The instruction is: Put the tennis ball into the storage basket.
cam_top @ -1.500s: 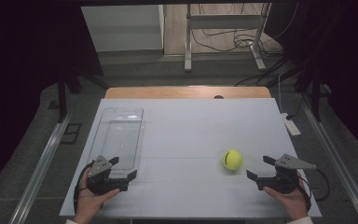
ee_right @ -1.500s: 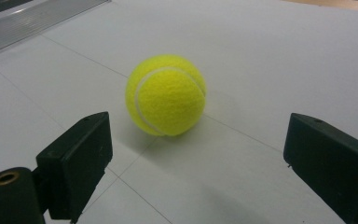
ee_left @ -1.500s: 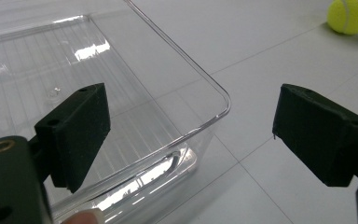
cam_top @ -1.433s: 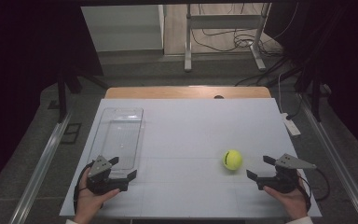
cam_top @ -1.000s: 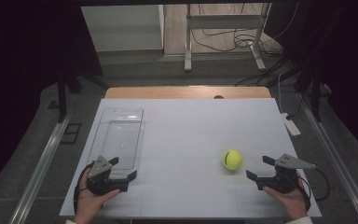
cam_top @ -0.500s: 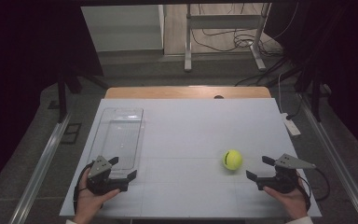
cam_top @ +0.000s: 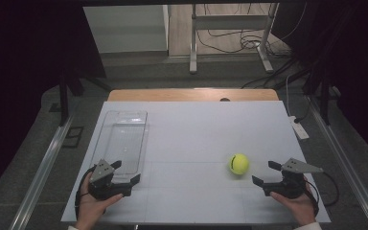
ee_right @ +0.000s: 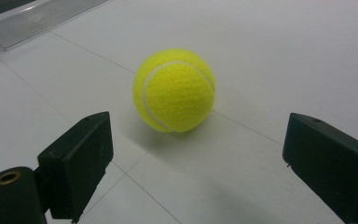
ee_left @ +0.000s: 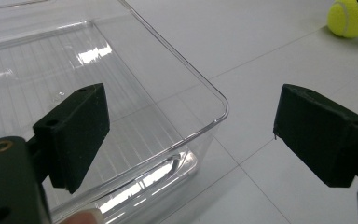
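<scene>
A yellow tennis ball (cam_top: 238, 163) rests on the white table, right of centre. My right gripper (cam_top: 265, 173) stands open just to the ball's right and slightly nearer the front edge; in the right gripper view the ball (ee_right: 175, 90) lies a little ahead of the two spread jaws, apart from them. A clear plastic tray (cam_top: 120, 140) lies on the left side of the table. My left gripper (cam_top: 125, 172) is open at the tray's near end; in the left gripper view the tray's near corner (ee_left: 214, 105) sits between the jaws, and the ball (ee_left: 352, 17) shows far off.
The white table top (cam_top: 196, 129) lies on a wooden table whose far edge (cam_top: 191, 94) shows beyond it. A small white device (cam_top: 299, 129) lies at the right edge. Cables and metal frame legs (cam_top: 230, 28) stand on the floor behind.
</scene>
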Motion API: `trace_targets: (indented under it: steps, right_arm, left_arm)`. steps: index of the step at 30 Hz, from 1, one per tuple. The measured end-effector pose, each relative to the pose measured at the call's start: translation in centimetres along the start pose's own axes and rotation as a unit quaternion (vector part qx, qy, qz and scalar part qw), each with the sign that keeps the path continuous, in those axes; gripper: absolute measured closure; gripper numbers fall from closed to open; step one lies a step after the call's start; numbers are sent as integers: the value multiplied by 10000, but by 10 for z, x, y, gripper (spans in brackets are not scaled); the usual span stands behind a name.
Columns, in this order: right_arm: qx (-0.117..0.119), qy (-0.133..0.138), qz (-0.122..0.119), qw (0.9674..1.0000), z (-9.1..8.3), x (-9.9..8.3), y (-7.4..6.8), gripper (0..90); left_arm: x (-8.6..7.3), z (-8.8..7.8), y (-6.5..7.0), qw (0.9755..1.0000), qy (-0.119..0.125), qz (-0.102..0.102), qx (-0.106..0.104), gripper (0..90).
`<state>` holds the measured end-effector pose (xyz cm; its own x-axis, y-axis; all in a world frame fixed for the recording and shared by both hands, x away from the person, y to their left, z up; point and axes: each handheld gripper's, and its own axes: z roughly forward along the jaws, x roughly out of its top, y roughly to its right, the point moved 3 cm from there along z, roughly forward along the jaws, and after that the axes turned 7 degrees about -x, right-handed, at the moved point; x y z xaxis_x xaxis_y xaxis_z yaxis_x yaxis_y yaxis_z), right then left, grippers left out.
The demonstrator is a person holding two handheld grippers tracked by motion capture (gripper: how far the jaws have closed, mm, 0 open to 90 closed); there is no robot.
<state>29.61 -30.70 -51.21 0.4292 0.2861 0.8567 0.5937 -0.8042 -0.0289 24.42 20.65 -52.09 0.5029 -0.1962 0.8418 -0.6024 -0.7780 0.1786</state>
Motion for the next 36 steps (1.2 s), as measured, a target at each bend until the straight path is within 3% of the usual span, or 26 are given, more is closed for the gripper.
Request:
trace_targets:
  steps: [36]
  right_arm:
    - [3, 16, -53, 10000, 1, -1, 0, 89]
  left_arm:
    - [25, 4, 10, 9997, -6, 125, -187, 115]
